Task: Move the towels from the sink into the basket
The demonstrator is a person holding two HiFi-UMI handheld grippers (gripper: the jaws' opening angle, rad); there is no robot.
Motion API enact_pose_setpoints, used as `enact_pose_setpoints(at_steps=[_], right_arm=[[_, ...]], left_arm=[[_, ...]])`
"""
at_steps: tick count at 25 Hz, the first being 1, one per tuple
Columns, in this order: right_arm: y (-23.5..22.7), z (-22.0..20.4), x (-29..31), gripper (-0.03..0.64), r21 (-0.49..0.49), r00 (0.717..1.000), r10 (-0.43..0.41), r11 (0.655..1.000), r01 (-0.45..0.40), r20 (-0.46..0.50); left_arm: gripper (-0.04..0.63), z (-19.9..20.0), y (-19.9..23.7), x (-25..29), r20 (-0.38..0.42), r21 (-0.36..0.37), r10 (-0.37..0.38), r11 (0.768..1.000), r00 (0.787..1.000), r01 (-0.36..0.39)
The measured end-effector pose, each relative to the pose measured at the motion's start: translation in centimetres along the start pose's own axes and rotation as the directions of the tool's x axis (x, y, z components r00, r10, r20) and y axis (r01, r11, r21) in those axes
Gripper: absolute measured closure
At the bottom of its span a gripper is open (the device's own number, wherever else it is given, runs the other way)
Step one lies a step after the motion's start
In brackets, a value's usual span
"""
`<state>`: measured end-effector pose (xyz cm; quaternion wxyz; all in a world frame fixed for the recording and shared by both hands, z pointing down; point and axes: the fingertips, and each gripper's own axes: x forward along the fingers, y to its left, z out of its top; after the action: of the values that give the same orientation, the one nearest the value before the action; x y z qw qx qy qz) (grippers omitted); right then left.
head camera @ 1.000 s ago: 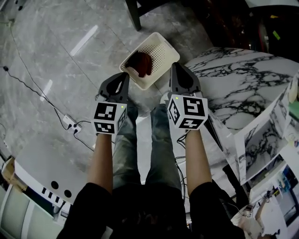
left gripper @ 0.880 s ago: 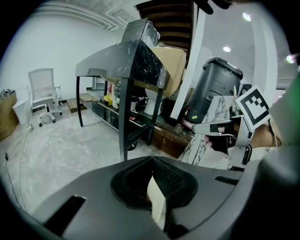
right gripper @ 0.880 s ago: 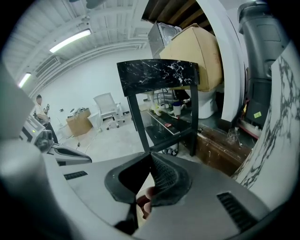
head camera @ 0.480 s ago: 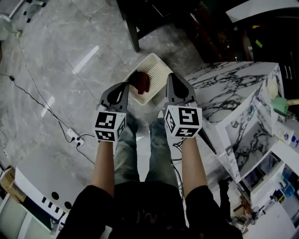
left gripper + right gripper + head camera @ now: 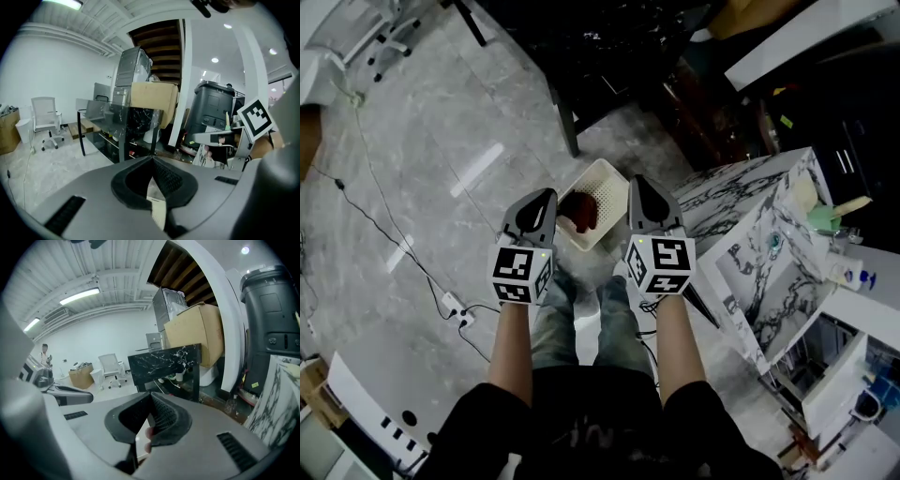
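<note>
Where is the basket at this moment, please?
Head view, centre: the white basket sits on the floor beyond the left gripper and right gripper, beside the marble counter, a red towel inside.

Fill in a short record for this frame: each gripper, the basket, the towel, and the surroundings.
left gripper: jaws together, nothing held
right gripper: jaws together, nothing held
basket: white, perforated, on the floor just beyond both gripper tips
towel: one red towel lying inside the basket
counter: marble, on the person's right
</note>
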<state>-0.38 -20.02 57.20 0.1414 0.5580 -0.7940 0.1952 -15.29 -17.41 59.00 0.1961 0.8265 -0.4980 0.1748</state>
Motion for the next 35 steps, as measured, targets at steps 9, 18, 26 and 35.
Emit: enact_pose_setpoints(at_steps=[9, 18, 26, 35], right_arm=[[0.6, 8.5, -4.3, 0.602, -0.029, 0.995, 0.0, 1.0, 0.003, 0.105], [0.0, 15.8, -9.1, 0.603, -0.049, 0.978, -0.031, 0.998, 0.042, 0.205], [-0.8, 19.7, -12.6, 0.603, -0.076, 0.963, -0.042, 0.995, 0.064, 0.266], [0.3, 23.3, -14.3, 0.603, -0.112, 0.943, -0.013, 0.992, 0.053, 0.333]], left_arm=[[0.58, 7.9, -0.1, -4.2, 0.108, 0.017, 0.036, 0.999, 0.993, -0.038], [0.58, 15.4, -0.2, -9.2, 0.221, 0.011, 0.073, 0.997, 0.972, -0.077], [0.58, 20.0, -1.2, -11.6, 0.286, 0.046, 0.088, 0.993, 0.954, -0.105], [0.58, 23.5, -1.0, -13.9, 0.343, 0.074, 0.108, 0.987, 0.933, -0.142]])
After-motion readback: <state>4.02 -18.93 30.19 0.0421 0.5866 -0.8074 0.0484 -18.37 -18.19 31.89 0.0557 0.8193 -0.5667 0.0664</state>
